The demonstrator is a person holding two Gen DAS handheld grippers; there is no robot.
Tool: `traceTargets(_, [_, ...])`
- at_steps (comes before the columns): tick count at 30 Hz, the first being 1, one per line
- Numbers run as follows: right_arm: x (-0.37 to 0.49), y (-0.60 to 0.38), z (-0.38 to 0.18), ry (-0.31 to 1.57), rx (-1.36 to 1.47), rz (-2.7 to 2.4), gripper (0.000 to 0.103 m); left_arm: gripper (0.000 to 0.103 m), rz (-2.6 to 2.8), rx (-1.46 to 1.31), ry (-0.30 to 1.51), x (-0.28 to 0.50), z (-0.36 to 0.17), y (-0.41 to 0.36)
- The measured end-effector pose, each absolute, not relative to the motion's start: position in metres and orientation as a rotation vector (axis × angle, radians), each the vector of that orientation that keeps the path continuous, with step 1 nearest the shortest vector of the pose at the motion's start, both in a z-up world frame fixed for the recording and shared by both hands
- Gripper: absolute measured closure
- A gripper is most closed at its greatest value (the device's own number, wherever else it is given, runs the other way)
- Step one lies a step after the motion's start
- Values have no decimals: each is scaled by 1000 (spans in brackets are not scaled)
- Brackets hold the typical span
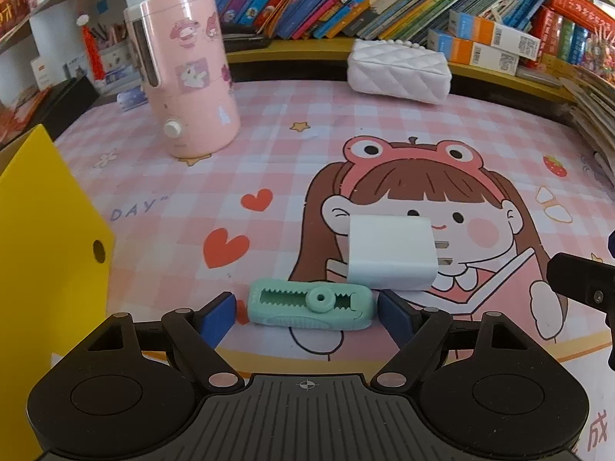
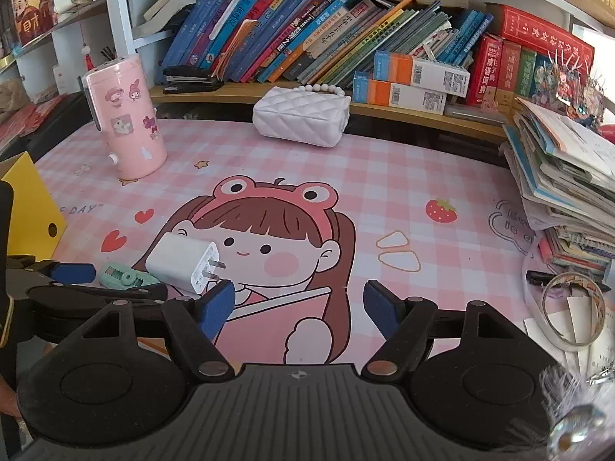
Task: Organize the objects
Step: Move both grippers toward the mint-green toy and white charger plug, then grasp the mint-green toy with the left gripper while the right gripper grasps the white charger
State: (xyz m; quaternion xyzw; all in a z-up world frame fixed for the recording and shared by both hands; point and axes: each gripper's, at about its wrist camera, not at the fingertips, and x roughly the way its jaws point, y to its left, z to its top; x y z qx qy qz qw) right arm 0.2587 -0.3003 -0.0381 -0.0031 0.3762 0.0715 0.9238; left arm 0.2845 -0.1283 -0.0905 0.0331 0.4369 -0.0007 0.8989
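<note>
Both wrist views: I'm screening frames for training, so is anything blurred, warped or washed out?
Left wrist: strong fisheye curving of the bookshelf; green correction tape and white charger sharp; dark corners. Right wrist: same curving; bottom-right corner smeared and blurry near the tape roll; top-right window glare.

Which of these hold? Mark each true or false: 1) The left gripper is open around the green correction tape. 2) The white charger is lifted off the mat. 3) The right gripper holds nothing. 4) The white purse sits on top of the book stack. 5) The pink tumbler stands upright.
1) True: the left gripper is open, a finger at each end of the green correction tape.
2) False: the white charger lies on the mat.
3) True: the right gripper is open and empty.
4) False: the white purse lies on the mat.
5) True: the pink tumbler stands upright.
</note>
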Motion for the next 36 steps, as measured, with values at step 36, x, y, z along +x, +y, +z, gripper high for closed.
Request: traceTargets(36, [323, -208, -83, 853, -152, 397, 33, 34, 47, 78, 904, 203, -59, -111])
